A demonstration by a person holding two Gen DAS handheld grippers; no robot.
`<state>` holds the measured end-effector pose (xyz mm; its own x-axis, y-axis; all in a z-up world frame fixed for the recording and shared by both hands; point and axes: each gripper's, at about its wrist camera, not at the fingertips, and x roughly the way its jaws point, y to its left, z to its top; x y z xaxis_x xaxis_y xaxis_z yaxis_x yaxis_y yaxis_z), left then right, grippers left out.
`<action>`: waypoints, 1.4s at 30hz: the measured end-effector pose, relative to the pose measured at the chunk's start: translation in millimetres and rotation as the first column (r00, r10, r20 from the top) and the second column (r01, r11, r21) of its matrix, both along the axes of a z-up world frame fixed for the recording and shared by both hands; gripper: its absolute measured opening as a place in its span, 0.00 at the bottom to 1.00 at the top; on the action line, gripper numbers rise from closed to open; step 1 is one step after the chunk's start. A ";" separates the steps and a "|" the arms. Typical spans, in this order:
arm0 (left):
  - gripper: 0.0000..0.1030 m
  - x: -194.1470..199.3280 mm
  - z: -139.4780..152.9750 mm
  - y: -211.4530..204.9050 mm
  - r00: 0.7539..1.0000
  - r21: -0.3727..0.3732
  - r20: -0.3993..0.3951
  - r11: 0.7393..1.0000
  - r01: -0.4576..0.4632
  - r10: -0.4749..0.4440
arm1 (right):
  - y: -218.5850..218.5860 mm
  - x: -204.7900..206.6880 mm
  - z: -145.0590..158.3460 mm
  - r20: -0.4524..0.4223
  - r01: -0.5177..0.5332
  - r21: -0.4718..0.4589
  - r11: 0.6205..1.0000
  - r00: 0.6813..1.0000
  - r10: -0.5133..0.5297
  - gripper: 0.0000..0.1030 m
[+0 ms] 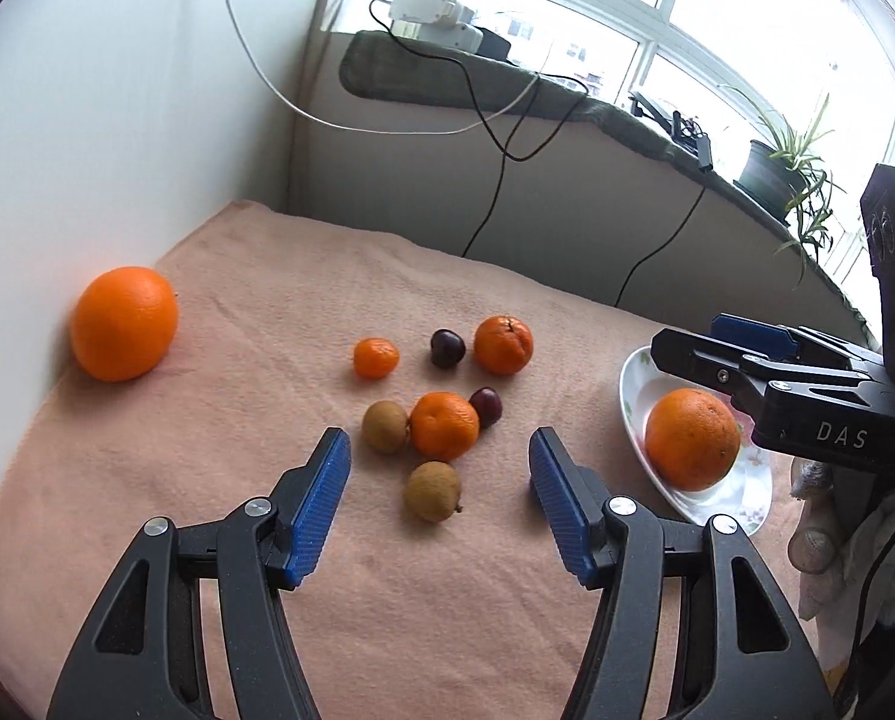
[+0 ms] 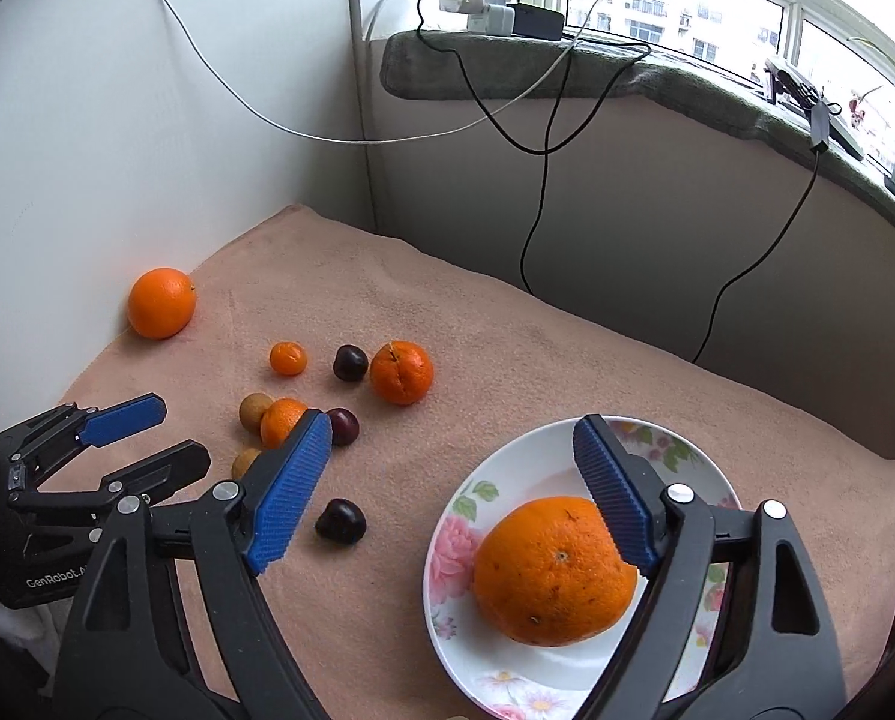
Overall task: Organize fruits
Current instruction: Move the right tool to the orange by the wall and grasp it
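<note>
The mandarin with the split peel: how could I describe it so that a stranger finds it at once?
Start at the pink towel and find the loose fruit cluster left of the flowered plate. At its far right edge, beside a dark cherry, sits the split mandarin. Only it has a cracked peel on top.

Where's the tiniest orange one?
The smallest mandarin lies on the towel at the far left of the middle cluster, just left of a dark cherry, in both views.
</note>
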<state>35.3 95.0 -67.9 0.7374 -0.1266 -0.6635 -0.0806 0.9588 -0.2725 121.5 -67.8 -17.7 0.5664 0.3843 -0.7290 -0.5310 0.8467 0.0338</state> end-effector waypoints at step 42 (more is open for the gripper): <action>0.66 -24.0 -42.4 114.7 0.924 0.041 -0.003 0.924 -0.381 0.381 | 273.7 93.2 -74.4 -0.496 -0.198 0.365 0.910 0.785 0.370 0.75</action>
